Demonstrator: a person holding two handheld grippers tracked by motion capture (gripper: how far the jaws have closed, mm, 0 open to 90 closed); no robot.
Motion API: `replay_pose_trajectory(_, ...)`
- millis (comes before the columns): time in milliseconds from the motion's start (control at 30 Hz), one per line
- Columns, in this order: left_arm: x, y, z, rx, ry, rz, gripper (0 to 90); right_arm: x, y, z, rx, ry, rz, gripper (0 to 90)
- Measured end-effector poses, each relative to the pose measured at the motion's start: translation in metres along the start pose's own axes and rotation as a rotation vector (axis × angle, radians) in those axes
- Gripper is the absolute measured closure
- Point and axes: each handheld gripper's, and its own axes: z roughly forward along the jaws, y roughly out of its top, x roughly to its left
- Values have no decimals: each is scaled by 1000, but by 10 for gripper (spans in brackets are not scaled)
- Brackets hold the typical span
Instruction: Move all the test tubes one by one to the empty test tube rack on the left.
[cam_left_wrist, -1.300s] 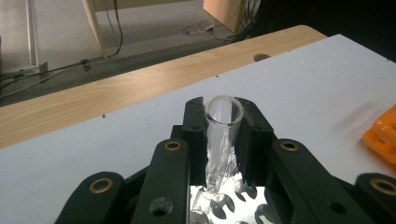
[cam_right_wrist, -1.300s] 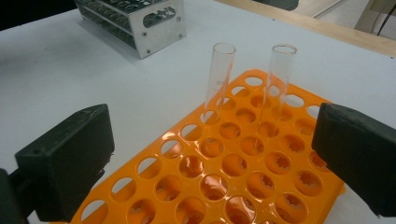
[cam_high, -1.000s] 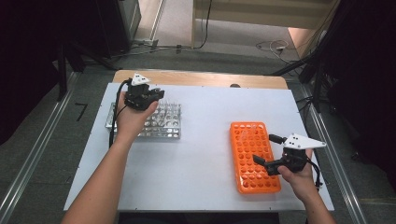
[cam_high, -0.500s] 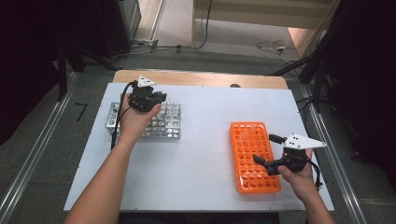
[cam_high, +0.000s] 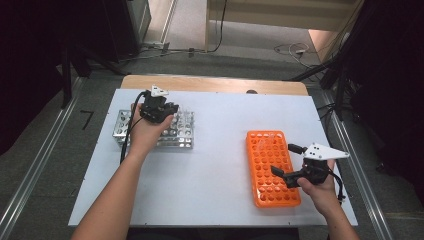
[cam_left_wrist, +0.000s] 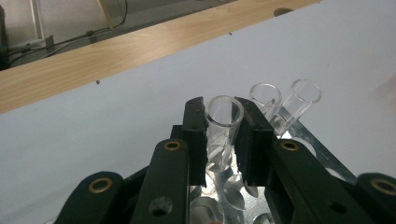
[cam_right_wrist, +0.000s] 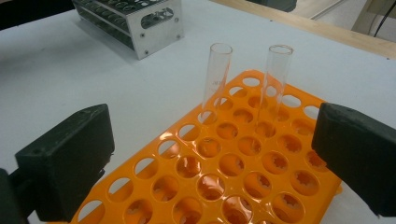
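The left gripper (cam_left_wrist: 219, 135) has its fingers closed on a clear glass tube (cam_left_wrist: 223, 122), which stands in the shiny metal rack (cam_high: 182, 131) on the left of the white desk (cam_high: 220, 150). Two clear tubes (cam_right_wrist: 215, 84) already stand in the orange plastic rack (cam_high: 272, 167) on the right. The right gripper (cam_high: 292, 162) waits beside it, fingers wide open and empty. More tubes are left to move.

A metal rack (cam_high: 181, 131) stands on the table (cam_high: 215, 165) left of a plastic rack (cam_high: 270, 167) holding two tubes (cam_right_wrist: 215, 79).

Orange rack (cam_high: 272, 168), silver metal rack (cam_high: 176, 131), white table (cam_high: 220, 130).
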Motion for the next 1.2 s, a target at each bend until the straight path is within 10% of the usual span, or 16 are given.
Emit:
replay_pose_trajectory(500,1,-3,-4,1,-16,-32,673,0,0,1,5,-3,-2,0)
replay_pose_trajectory(1200,-15,-26,-61,-131,-65,-95,49,-8,3,12,12,-45,38,54)
